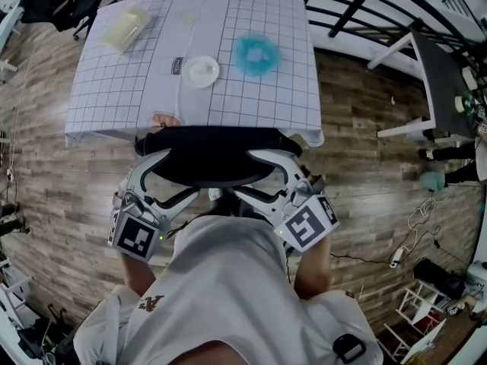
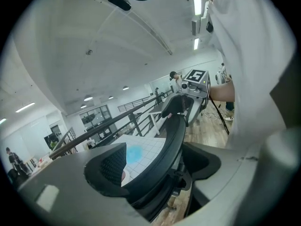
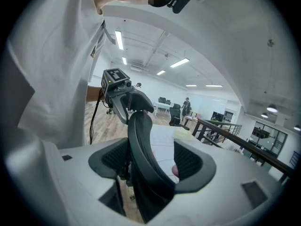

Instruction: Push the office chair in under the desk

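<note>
The office chair (image 1: 213,158) is sitting in the middle of the head view. Its black back is lying right along the near edge of the surface (image 1: 259,90), which is wearing a white grid cloth and filling the upper centre of the frame. The seat is not showing from above.

The left claw (image 1: 171,175) is reaching in from the lower left onto the left end of the chair's back. In the left gripper view its claw (image 2: 157,161) is standing spread and straddling the curved black rim, with a strip of the grid cloth showing between the rim and the left pad.

The right claw (image 1: 255,175) is coming in from the lower right onto the right end of the back. In the right gripper view the claw (image 3: 153,161) is likewise spread, with the rim running up between the pads and a gap showing on its right side.

A white round dish (image 1: 201,71), a fuzzy blue ring (image 1: 255,54) and a pale box (image 1: 128,27) are lying on the cloth. The wood floor (image 1: 380,166) is showing on both sides.
</note>
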